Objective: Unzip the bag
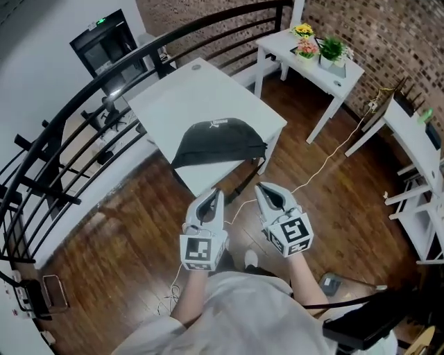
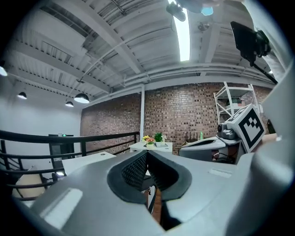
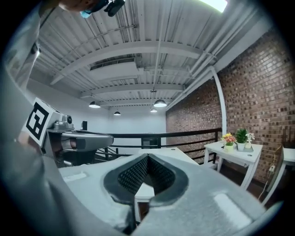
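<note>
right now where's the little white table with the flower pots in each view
Head view: side table in the upper right.
Left gripper view: side table at centre, just above the jaw tips.
Right gripper view: side table right of centre, beside the jaws.
Shared landmark: brick wall behind it.

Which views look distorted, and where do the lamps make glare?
Head view: fisheye bends the railing; the black bag is sharp, evenly lit. Left gripper view: dark round vignette, the ceiling light strip burns white. Right gripper view: same vignette.
</note>
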